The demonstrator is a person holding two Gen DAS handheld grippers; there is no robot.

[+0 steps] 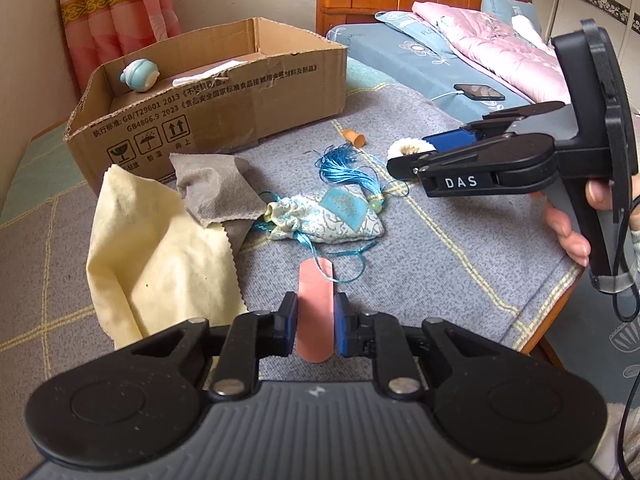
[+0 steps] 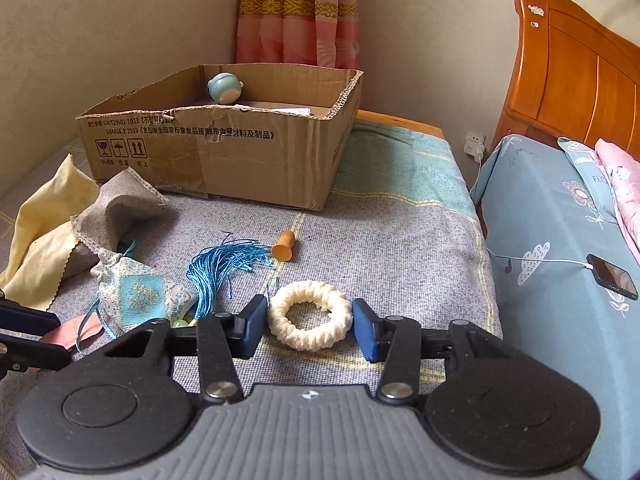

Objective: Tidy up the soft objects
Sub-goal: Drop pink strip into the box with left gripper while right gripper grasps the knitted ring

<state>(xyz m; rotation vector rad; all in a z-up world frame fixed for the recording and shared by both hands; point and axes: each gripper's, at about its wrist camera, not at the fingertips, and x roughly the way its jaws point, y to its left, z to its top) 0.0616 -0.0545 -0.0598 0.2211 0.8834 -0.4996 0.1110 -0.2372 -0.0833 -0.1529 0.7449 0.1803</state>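
Observation:
My left gripper (image 1: 316,328) is shut on a flat pink strip (image 1: 316,280), which sticks out forward over the grey checked blanket (image 1: 440,248). To the right, my right gripper (image 2: 310,322) is shut on a fluffy white scrunchie (image 2: 306,342) lying on the blanket, one pad against each side of the ring. The left wrist view shows that gripper (image 1: 416,152) from the side, held by a hand, with the scrunchie (image 1: 402,146) at its tips. A blue brocade sachet (image 1: 332,216) with a blue tassel (image 1: 344,168), a yellow cloth (image 1: 160,256) and a grey cloth (image 1: 216,188) lie loose.
An open cardboard box (image 1: 240,100) stands at the back with a light-blue toy (image 1: 138,74) and white paper inside. A small orange piece (image 2: 285,246) lies before it. To the right, a second bed holds a charging phone (image 2: 612,276) and a pink quilt (image 1: 500,52).

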